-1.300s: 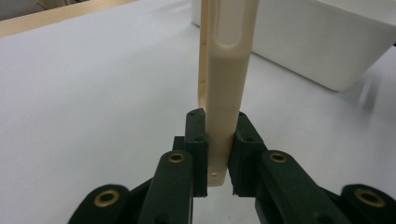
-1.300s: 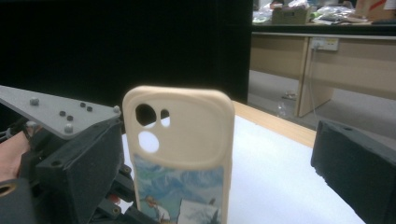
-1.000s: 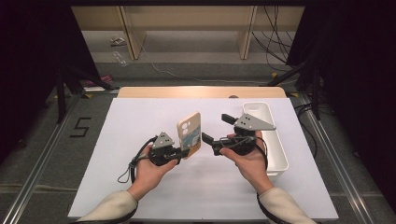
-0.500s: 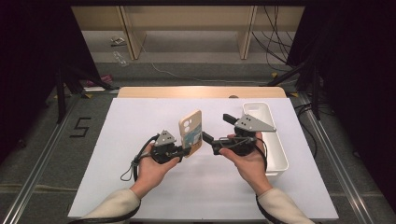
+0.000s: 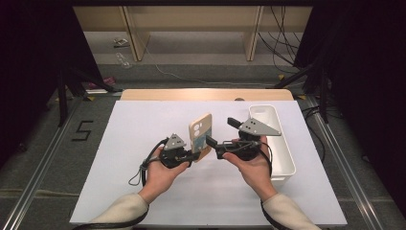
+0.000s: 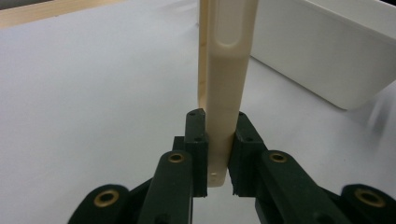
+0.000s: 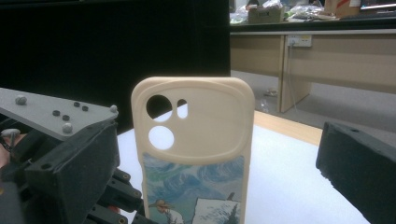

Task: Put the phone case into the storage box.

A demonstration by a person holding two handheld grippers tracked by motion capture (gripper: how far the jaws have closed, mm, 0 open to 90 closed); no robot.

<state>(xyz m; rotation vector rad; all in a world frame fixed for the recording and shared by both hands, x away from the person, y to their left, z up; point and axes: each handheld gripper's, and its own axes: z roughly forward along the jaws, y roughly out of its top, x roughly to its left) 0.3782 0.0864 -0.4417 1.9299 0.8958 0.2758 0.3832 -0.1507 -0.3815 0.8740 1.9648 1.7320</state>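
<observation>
The phone case (image 5: 200, 136) stands upright above the white table cover (image 5: 143, 124), near its middle, and I hold it by the lower end with my left gripper (image 5: 194, 154). In the left gripper view the two black jaws are clamped on the thin edge of the case (image 6: 224, 93), one on each side, and the pads press on it. The case is cream in colour, smooth and matt, with rounded corners. In the right gripper view its back (image 7: 194, 149) faces me: a raised camera block with three round holes at the top, and under it a printed picture in blue and green with a small figure. My right gripper (image 5: 219, 136) is just to the right of the case, and its jaws stand apart; one dark jaw is on each side of the case in its own view, and they are not touching it. Further right of the case, near the edge of the cover, lies the white plastic bin (image 5: 282, 148), long, with smooth walls and rounded corners. Left of the case the cover is flat and bare, with much room. Behind the case, the wooden table edge (image 5: 191, 94) shows beyond the cover.
</observation>
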